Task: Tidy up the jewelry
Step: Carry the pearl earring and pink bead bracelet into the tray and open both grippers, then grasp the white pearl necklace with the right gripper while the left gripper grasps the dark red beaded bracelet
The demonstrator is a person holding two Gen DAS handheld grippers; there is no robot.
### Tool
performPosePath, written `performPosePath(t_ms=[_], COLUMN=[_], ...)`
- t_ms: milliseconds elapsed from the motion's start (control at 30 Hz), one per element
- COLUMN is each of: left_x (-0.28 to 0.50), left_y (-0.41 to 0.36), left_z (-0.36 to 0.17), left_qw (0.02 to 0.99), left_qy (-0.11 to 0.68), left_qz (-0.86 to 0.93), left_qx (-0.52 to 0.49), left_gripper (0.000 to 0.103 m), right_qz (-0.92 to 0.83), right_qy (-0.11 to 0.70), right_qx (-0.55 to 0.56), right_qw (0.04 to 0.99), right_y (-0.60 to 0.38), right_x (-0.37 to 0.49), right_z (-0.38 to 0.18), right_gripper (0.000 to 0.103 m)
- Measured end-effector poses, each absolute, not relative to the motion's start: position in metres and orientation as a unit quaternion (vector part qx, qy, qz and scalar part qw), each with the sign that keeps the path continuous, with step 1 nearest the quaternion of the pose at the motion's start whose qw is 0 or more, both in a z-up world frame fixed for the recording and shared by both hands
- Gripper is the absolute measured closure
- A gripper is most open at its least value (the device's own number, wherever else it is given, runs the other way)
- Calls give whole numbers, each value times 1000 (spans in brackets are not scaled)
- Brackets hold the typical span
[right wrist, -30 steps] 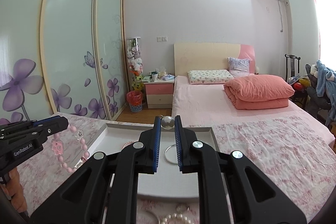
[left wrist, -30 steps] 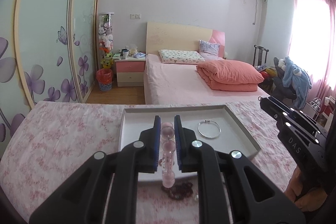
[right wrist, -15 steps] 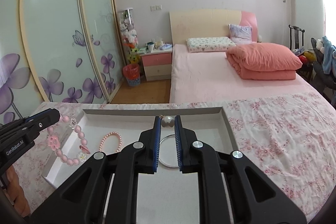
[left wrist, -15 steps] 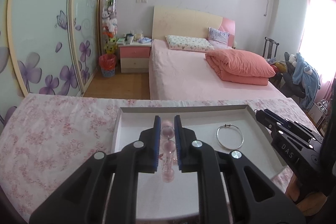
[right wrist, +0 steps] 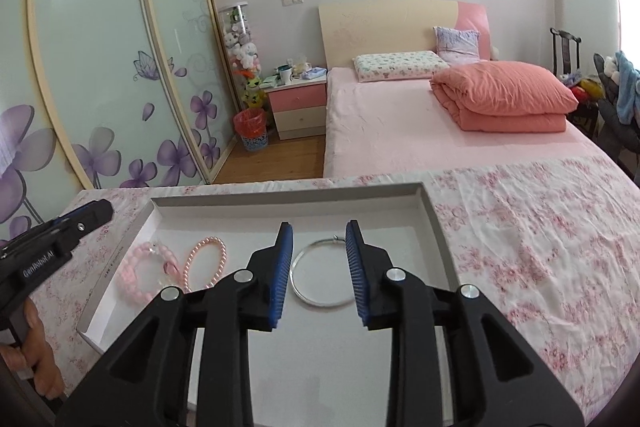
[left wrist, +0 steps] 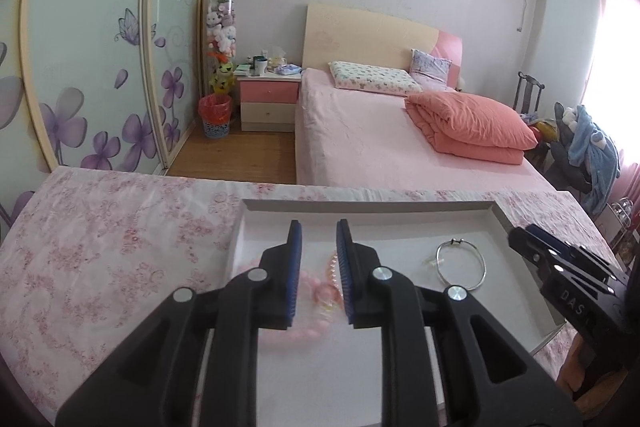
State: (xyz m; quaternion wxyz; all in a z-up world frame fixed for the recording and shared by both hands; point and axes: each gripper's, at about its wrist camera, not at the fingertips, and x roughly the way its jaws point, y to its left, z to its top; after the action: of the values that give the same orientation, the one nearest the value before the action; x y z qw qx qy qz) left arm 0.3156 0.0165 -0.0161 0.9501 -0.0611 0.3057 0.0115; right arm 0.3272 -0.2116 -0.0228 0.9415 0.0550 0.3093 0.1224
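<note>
Both jaws have just been opening. A second ago the left gripper (left wrist: 318,269) pinched the chunky pink bead bracelet (right wrist: 146,273) and the right gripper (right wrist: 319,267) pinched the silver bangle (right wrist: 322,273); both pieces now lie released in the grey tray (right wrist: 280,198), frame centre, jaws apart and clear. Count: three bracelets, including one pink pearl bracelet (right wrist: 204,263); one tray on the floral counter (right wrist: 540,247).

"GenRobot.AI" on left gripper (right wrist: 96,213) body, "DAS" on right gripper (left wrist: 520,237) body
</note>
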Motion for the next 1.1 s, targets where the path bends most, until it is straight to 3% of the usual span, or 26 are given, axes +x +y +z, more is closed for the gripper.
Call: performPosePath(t_ms=[633,1100], left_x=[274,220], left_y=[22,19], left_z=[-19,-40], left_qw=[946,938], left_qy=[317,344], left_qz=[14,-4], left_qx=[-62,-49], left_gripper=[76,71], right_qz=[113,144], right_qy=[317,410], right_qx=[63,25], right_qw=[940,900], right_y=[-243,-256], right_x=[288,221], right_z=[-27,-70], right_gripper=[74,74])
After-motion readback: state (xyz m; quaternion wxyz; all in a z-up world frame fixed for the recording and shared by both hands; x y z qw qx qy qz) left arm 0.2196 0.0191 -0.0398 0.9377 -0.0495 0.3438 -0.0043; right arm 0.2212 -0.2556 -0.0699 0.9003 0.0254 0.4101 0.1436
